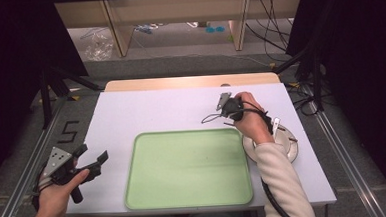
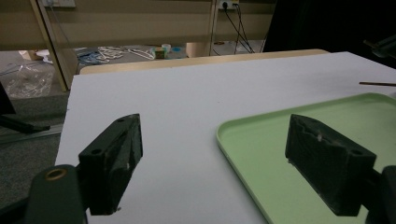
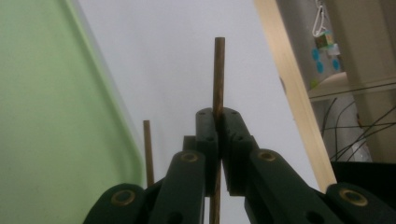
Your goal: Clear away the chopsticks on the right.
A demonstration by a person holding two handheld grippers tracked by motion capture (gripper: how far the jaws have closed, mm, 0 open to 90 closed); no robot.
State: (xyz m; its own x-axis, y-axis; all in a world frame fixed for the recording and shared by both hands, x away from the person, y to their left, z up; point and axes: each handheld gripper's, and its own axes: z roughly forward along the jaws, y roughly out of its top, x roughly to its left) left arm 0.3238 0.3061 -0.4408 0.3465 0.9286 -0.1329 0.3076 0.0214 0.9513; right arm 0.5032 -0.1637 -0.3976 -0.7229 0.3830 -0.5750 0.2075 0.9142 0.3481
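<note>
1. Task item: one brown wooden chopstick (image 3: 218,77) is pinched between the jaws of my right tool (image 3: 218,113). The jaws are pressed together on it partway along its length, so the stick runs on past the tips, pointing out over the tabletop (image 1: 171,112) just beyond the far right corner of the green tray (image 1: 186,169).
2. A second chopstick (image 3: 147,149) lies beside the first, just off the tray's rim. I cannot tell whether it rests on the tabletop or is also carried.
3. Judgement: the grip below the stick's end leaves a long free tip, which suits laying it flat in the tray; the narrow pinch could let it pivot.
4. My left tool (image 1: 91,159) hangs over the tabletop's near left edge, jaws spread wide and holding nothing. I judge it parked clear of the tray, ready to assist.
5. A white plate (image 1: 288,143) sits at the tray's right, under my right forearm, with a pale utensil on it; its type is too small to tell.
6. Writing: a black "5" (image 1: 69,131) is marked on the floor left of the tabletop. No brands or labels are legible elsewhere.
</note>
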